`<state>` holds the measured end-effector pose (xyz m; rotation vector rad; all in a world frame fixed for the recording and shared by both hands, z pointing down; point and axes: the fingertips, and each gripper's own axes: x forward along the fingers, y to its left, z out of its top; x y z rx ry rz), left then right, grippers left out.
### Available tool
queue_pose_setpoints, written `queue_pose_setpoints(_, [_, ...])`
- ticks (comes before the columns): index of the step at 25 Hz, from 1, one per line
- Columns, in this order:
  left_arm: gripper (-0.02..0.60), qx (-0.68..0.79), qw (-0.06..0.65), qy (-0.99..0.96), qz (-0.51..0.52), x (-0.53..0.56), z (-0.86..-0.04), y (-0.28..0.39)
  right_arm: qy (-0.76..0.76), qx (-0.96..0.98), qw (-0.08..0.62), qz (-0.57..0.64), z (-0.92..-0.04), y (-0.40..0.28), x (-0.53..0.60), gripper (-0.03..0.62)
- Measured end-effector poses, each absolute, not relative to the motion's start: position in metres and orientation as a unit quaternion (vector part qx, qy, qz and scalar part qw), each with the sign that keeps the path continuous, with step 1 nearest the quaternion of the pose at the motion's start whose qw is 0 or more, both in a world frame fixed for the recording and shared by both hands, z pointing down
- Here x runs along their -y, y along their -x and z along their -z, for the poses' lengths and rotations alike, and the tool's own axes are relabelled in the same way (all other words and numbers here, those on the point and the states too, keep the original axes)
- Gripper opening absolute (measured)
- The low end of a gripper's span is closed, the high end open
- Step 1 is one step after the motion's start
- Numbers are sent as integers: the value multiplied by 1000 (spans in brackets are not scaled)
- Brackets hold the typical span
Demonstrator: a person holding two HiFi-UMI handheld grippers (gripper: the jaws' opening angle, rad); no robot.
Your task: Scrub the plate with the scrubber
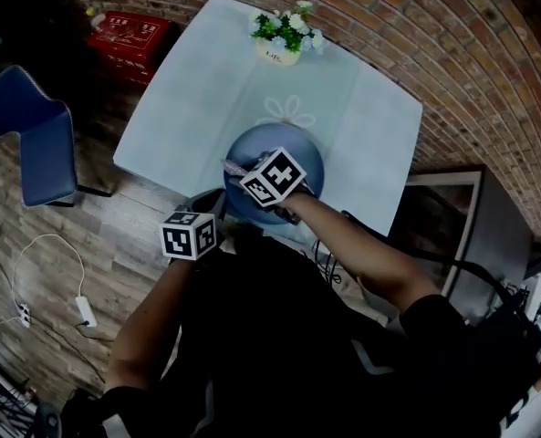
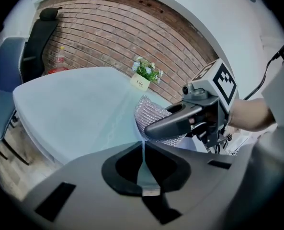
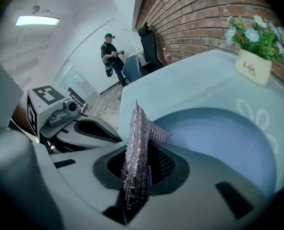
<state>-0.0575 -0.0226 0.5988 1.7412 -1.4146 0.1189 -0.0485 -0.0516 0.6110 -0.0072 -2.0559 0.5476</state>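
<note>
In the head view, your right gripper hung over the blue plate, which lay at the middle of the frame on the near part of the pale table. Your left gripper sat just off the plate's lower left edge. There was one plate, one table, one flower pot at the top of the frame and one blue chair at the left. In the left gripper view, that gripper's jaws were pressed together with nothing between them. Right of center you could see the single scrubber, a silvery mesh pad, sticking out of the other gripper. In the right gripper view, the jaws were clamped on the scrubber at the lower center. It stood up as a folded sheet, and the plate filled the right side just beyond it. One person stood far off at the upper left. The scrubber looked light, soft and floppy, so I judged a short grip close to its working edge would have given you more pressure. The plate looked hard, smooth and probably breakable, and likely to slide on the table when rubbed. Its rim nearest your free gripper seemed the place to steady it.
</note>
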Motion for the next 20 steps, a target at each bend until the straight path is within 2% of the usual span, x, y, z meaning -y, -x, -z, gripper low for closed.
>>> queue_pose_setpoints(20, [15,605,441,-663,-13,17,-598,57,100,854,458,-227,-606,25,4,67])
